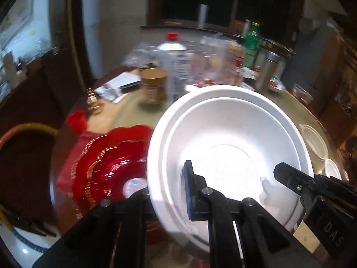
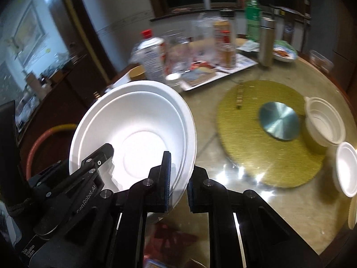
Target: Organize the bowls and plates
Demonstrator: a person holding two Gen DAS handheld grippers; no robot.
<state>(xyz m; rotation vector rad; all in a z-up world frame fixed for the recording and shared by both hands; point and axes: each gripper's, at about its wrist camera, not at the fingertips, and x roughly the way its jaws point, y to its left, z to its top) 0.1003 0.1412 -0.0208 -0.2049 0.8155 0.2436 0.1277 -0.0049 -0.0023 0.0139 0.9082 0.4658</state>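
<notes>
- Our left gripper (image 1: 166, 192) has its fingers closed on the near-left rim of the white bowls (image 1: 227, 143): the blue-padded finger sits inside the bowl, the other outside the wall
- Our right gripper (image 2: 178, 185) pinches the opposite rim of the same bowls (image 2: 133, 131), one padded finger inside, one outside, jaws nearly together with only the wall between them
- Each camera sees the other gripper's black finger reaching into the bowl
- There look to be two bowls nested, a smaller rim inside a wider one, held tilted above the table (image 2: 279, 203); motion blur makes the count a little uncertain
- Just left of the bowls, low on the table, lie red plates (image 1: 111, 165) with scalloped gold-lined edges, and a red cup (image 1: 77, 120) beyond them
- A plate with a blue border (image 1: 24, 245) shows at the left camera's bottom-left corner
- To the right, a round gold mat (image 2: 245, 134) carries a metal disc (image 2: 279, 120)
- At the mat's right edge sit a clear ribbed bowl (image 2: 323, 122) and, nearer, a small white bowl (image 2: 347, 169), close together
- Farther back: a gold-lidded jar (image 1: 154, 84), a red-capped white bottle (image 1: 176, 67), clear containers, a steel flask (image 2: 266, 42) and a green bottle (image 2: 253, 17)
</notes>
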